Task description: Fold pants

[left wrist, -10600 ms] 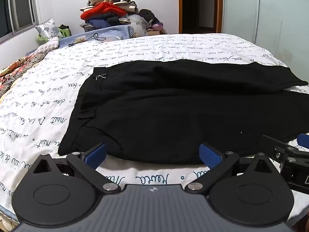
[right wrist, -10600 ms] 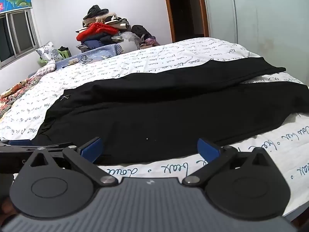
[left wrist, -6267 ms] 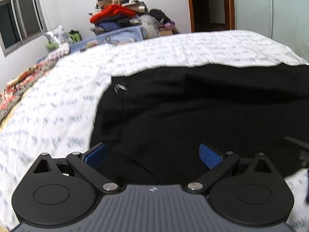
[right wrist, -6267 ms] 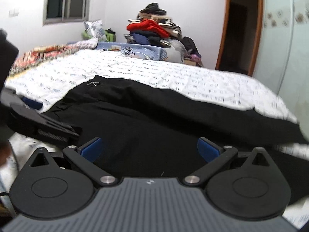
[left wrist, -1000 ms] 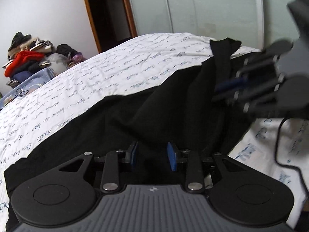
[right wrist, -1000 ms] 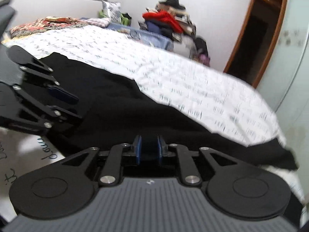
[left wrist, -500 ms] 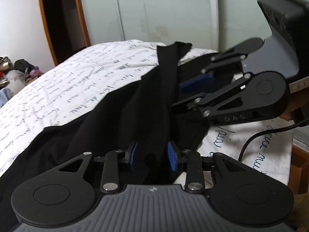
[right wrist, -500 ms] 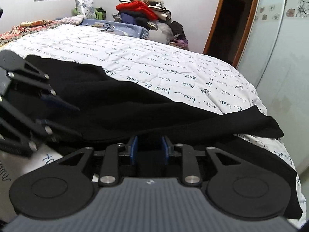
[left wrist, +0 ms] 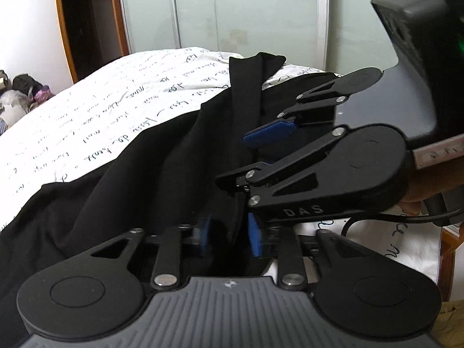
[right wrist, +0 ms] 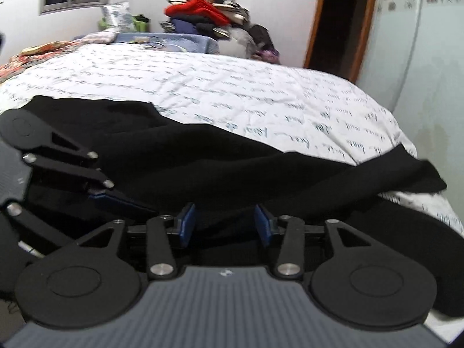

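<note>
The black pants (left wrist: 162, 156) lie along the near edge of the bed, one leg pulled up into a ridge. My left gripper (left wrist: 229, 236) is shut on a fold of the pants, black cloth between its blue pads. My right gripper (left wrist: 255, 150) shows just ahead of it, side on, jaws partly apart around the same raised fabric. In the right wrist view the pants (right wrist: 261, 168) stretch across the bed, the right gripper (right wrist: 224, 224) has its pads a hand's width apart with cloth between them, and the left gripper (right wrist: 116, 200) sits close on the left.
The bed has a white quilt with dark script (right wrist: 232, 92). A pile of clothes (right wrist: 208, 14) stands at the far side, near a window and a doorway (right wrist: 339, 23). A pale wardrobe (left wrist: 246, 14) stands past the bed's end. A cable hangs from the right gripper.
The right gripper's jaws have opened wider around the fabric. The left gripper stays shut on the pants and has drawn nearer to the right gripper; the raised leg fold stands closer.
</note>
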The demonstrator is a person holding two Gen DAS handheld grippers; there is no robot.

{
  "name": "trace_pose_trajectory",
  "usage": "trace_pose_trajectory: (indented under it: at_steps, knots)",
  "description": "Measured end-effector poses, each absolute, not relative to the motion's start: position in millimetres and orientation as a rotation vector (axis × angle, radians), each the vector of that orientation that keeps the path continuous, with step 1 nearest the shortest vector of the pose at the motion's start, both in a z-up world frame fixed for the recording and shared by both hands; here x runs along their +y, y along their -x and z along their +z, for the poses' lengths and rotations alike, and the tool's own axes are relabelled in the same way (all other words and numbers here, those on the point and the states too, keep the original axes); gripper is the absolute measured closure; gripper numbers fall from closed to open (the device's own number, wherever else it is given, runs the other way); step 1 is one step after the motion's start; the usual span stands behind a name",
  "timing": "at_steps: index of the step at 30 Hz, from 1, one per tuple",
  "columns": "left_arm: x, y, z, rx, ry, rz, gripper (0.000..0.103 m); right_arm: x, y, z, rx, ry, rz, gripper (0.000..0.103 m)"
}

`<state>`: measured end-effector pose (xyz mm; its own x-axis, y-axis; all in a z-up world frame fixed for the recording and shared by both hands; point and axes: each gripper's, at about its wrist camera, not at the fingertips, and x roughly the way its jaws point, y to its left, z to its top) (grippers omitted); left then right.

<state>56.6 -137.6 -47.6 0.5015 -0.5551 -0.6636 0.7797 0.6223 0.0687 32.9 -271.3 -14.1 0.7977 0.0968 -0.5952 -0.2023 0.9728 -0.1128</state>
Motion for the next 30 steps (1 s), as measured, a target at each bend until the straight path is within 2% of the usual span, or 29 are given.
trace_pose_trajectory:
  at_steps: [3, 5, 8, 10, 11, 13, 14, 16, 17, 19, 21, 25, 27, 29, 30]
  knots:
    - [-137.0, -51.8, -47.6, 0.624, -0.383, -0.851, 0.091, -270.9, -33.1, -13.6, 0.614, 0.164, 0.138, 0.047]
    - [-138.3, -52.8, -47.8, 0.631, -0.373, -0.867, 0.092, -267.5, -26.7, -7.7, 0.549, 0.230, 0.170, 0.032]
    - [-139.4, -54.3, -48.7, 0.630, -0.374, -0.856, 0.095, -260.6, -15.5, 4.8, 0.414, 0.519, 0.186, 0.031]
    - [-138.9, -54.9, -47.4, 0.620, -0.362, -0.843, 0.095, -257.7, -13.0, 2.0, 0.388, 0.806, 0.240, 0.031]
    - [-137.5, -54.2, -46.2, 0.612, -0.354, -0.838, 0.095, -258.1, -12.9, -2.4, 0.395, 0.934, 0.287, 0.033]
    - [-136.1, -53.4, -44.7, 0.604, -0.343, -0.841, 0.095, -262.2, -15.1, -7.7, 0.429, 1.054, 0.409, 0.043]
    - [-136.3, -52.9, -44.7, 0.606, -0.345, -0.847, 0.095, -263.7, -19.7, -8.8, 0.465, 1.066, 0.458, 0.057]
    - [-137.2, -50.3, -44.4, 0.596, -0.361, -0.849, 0.095, -262.0, -30.3, -12.1, 0.518, 1.073, 0.508, 0.071]
    - [-137.7, -49.0, -44.2, 0.589, -0.368, -0.850, 0.095, -260.4, -33.3, -14.3, 0.521, 1.087, 0.540, 0.075]
    - [-137.3, -47.9, -43.1, 0.578, -0.371, -0.855, 0.095, -254.6, -38.3, -19.3, 0.538, 1.107, 0.606, 0.075]
    - [-135.3, -46.3, -41.5, 0.569, -0.364, -0.857, 0.095, -251.0, -41.3, -25.2, 0.578, 1.123, 0.658, 0.080]
    - [-138.2, -46.0, -43.7, 0.574, -0.389, -0.838, 0.095, -248.9, -40.8, -23.7, 0.600, 1.145, 0.686, 0.080]
    - [-139.4, -45.4, -44.5, 0.589, -0.403, -0.839, 0.095, -246.3, -39.8, -21.6, 0.596, 1.188, 0.675, 0.070]
    - [-137.5, -43.4, -44.2, 0.572, -0.400, -0.826, 0.095, -251.4, -41.6, -17.5, 0.613, 1.186, 0.608, 0.045]
    - [-137.8, -43.7, -45.0, 0.577, -0.402, -0.832, 0.095, -258.2, -45.7, -12.0, 0.603, 1.152, 0.549, 0.039]
